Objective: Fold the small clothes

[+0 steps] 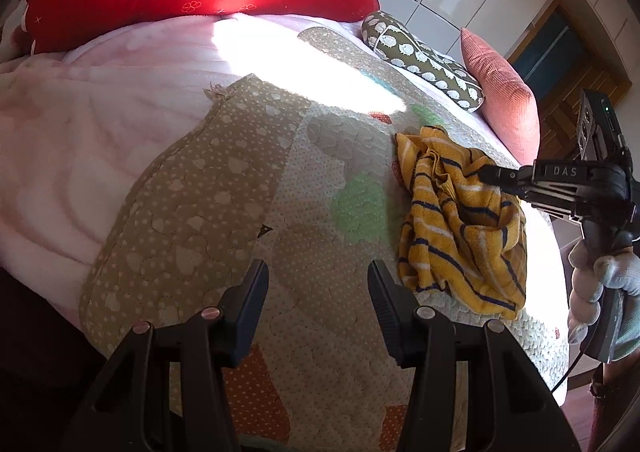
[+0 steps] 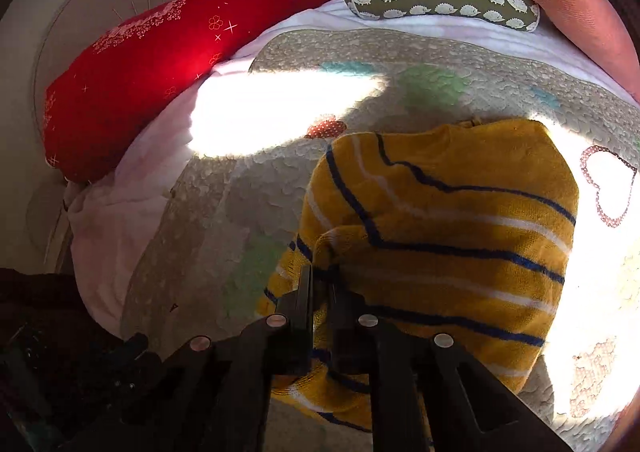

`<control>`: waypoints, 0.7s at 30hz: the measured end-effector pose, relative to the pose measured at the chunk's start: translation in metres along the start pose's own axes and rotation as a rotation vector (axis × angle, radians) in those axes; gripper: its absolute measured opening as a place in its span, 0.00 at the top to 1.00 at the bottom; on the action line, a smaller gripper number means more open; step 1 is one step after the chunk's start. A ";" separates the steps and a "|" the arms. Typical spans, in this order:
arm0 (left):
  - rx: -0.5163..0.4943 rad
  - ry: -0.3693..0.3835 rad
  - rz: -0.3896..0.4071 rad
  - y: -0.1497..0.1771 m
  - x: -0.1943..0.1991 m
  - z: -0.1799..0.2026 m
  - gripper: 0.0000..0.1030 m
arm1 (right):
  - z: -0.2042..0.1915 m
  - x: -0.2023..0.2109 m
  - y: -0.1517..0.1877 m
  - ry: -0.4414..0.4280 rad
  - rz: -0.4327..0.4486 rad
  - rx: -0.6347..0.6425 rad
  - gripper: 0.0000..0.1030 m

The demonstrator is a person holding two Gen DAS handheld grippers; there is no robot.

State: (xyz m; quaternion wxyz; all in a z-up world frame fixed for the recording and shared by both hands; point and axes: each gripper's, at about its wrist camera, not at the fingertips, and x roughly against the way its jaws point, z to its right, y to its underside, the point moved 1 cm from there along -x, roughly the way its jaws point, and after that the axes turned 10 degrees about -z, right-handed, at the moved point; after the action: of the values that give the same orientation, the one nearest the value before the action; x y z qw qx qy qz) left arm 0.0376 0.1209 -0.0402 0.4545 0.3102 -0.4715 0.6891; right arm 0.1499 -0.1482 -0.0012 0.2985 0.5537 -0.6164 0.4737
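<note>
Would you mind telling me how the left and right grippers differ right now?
The left gripper is open and empty above the quilt; the right gripper is shut on the crumpled yellow striped garment. Both have black fingers.

The left hand-held gripper [image 1: 318, 280] points steeply down, its jaws standing apart with nothing between them. The right hand-held gripper [image 2: 320, 284], gripped by a gloved hand [image 1: 600, 284], is clamped shut on cloth.

The right gripper [image 2: 322, 284] pinches a fold of the yellow striped cloth [image 2: 460, 220]; the cloth lies on a dotted quilt [image 2: 240, 212]; a long red pillow [image 2: 180, 44] sits behind.
</note>
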 end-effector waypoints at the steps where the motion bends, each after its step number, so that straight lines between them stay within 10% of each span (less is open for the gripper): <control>1: 0.002 -0.001 0.000 0.000 0.000 -0.001 0.51 | -0.001 0.004 -0.006 -0.057 0.027 -0.024 0.93; 8: 0.022 -0.004 -0.019 0.002 -0.006 -0.006 0.51 | -0.014 -0.038 -0.029 -0.177 -0.049 -0.084 0.88; 10: 0.027 -0.008 -0.022 0.002 -0.007 -0.007 0.51 | -0.011 -0.059 -0.025 -0.217 -0.101 -0.113 0.66; 13: 0.028 -0.021 -0.025 0.002 -0.008 -0.006 0.51 | -0.001 -0.067 -0.017 -0.340 -0.117 -0.173 0.58; 18: -0.022 0.007 -0.029 -0.005 -0.005 0.016 0.51 | 0.013 0.021 -0.006 -0.488 0.100 -0.114 0.45; 21: -0.096 0.018 -0.011 -0.014 -0.003 0.050 0.51 | 0.041 0.068 0.013 -0.386 0.235 -0.111 0.45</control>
State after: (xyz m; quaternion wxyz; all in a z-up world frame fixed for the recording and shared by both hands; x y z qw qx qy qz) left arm 0.0520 0.0753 -0.0193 0.4770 0.2844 -0.4980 0.6660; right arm 0.1300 -0.2131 0.0408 0.1480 0.5412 -0.7473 0.3559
